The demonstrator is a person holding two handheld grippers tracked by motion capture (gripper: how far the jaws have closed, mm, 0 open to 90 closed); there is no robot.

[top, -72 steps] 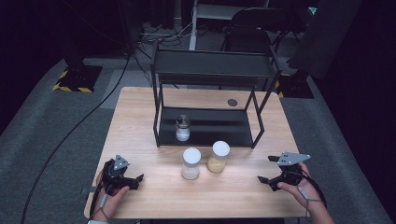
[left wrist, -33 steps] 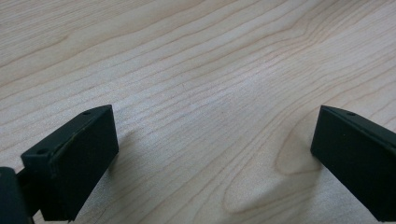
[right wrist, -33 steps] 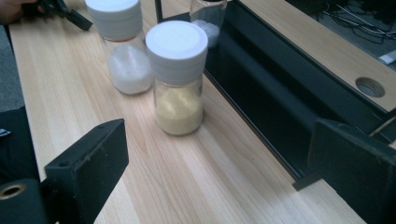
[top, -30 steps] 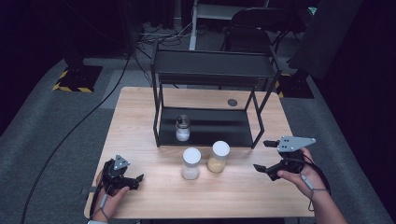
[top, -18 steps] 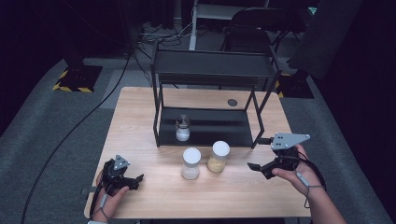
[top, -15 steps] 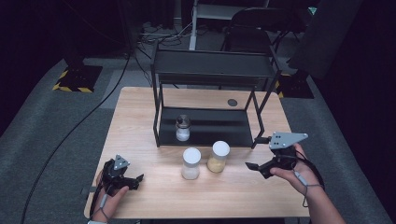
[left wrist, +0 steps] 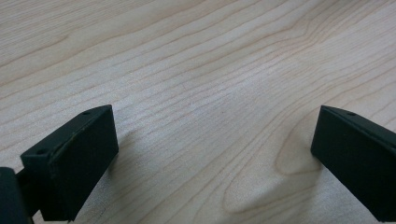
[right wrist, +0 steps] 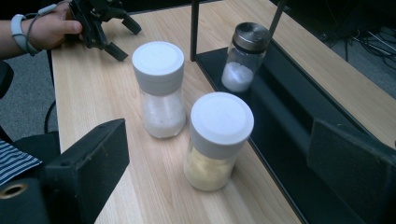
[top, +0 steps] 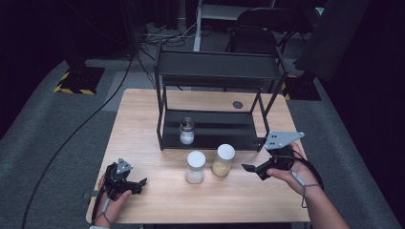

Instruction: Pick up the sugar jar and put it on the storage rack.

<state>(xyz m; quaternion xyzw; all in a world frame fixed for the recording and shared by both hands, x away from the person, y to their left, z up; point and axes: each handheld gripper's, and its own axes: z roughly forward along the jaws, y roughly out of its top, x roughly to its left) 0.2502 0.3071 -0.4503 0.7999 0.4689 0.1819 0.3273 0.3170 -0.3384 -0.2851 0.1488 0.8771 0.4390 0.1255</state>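
Observation:
Two white-lidded jars stand on the wooden table (top: 143,119) in front of a black rack (top: 215,71). One jar holds white powder (top: 196,167) (right wrist: 159,88), the other yellow powder (top: 223,160) (right wrist: 208,165). A glass shaker with a metal lid (top: 186,131) (right wrist: 245,56) stands on the rack's lower shelf. My right gripper (top: 254,157) (right wrist: 217,140) is open, lifted just right of the yellow jar and facing it, apart from it. My left gripper (top: 138,185) (left wrist: 212,154) rests open on bare wood at the front left, nothing between its jaws.
The rack's dark upper shelf (top: 219,67) overhangs the shaker, and its front posts (top: 160,119) stand just behind the jars. A small dark disc (top: 237,104) lies on the table behind the rack. Chairs and cables sit on the floor beyond.
My right gripper has risen from the table's right edge and moved left toward the yellow jar. The left gripper and the jars have stayed put.

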